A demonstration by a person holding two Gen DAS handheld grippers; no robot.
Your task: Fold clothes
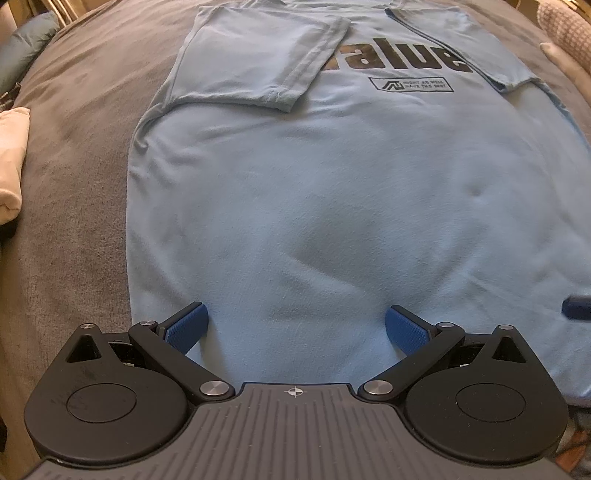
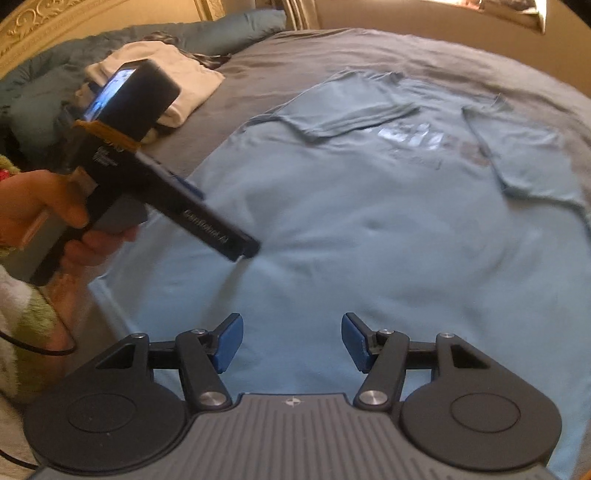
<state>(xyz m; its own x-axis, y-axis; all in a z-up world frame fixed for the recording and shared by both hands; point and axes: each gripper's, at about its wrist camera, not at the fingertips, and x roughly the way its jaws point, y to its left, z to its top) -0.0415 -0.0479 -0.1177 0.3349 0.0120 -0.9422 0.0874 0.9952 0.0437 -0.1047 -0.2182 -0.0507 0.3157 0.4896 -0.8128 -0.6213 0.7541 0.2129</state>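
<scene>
Downward, both tongs [image 1: 295,325] over shirt [image 1: 332,203]

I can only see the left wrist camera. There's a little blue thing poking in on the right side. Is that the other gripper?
Observer: Probably. The right wrist view shows the right gripper over the near end of the light blue T-shirt, jaws open, nothing between them.
Operator: What's the cream thing at my left edge?
Observer: It looks like a folded cream garment lying on the gray bedspread, next to a teal pillow.
Operator: Who's holding my gripper?
Observer: A person's hand is wrapped around the handle of the left gripper.
</scene>
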